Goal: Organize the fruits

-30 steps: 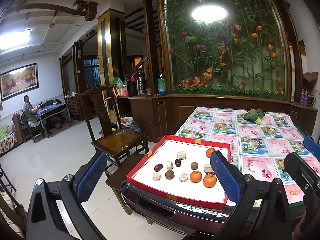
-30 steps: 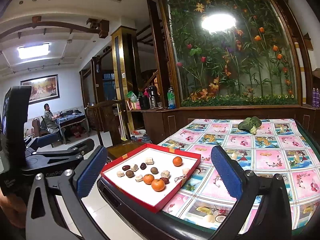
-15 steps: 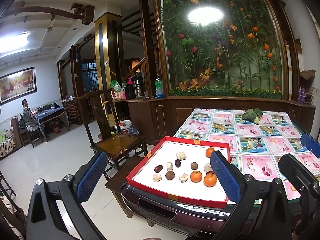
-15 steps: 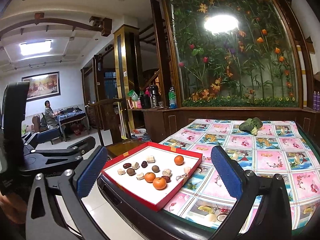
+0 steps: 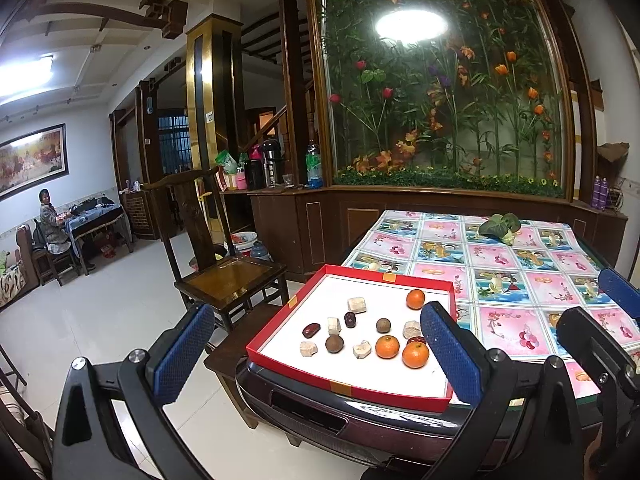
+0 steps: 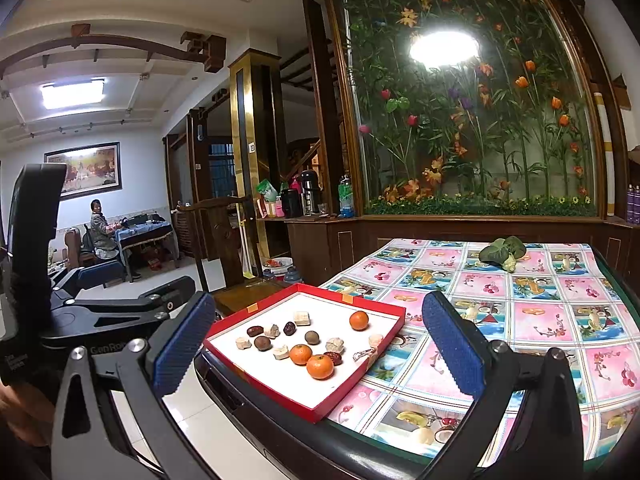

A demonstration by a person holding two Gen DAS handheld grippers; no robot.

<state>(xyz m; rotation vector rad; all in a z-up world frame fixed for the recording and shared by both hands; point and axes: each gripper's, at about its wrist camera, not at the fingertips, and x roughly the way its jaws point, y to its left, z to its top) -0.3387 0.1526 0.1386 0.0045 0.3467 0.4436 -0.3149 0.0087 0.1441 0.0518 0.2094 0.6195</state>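
I am holding both my jaws apart and empty, short of the red tray (image 5: pixel 280 372) at the bench's near left corner, where oranges (image 5: pixel 415 355), dates (image 5: pixel 311 330) and pale chunks (image 5: pixel 356 304) are lying mixed; sorted or not, I cannot tell.

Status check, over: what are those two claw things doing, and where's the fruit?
Left tool open, empty. Right tool open, empty. Three oranges, mixed among brown and pale pieces in red tray. Nothing in the way.

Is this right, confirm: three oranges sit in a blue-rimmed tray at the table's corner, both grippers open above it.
Not quite: the tray has a red rim, not blue, as the left wrist view shows. Three oranges do sit in it at the table's corner, with the left gripper and right gripper open.
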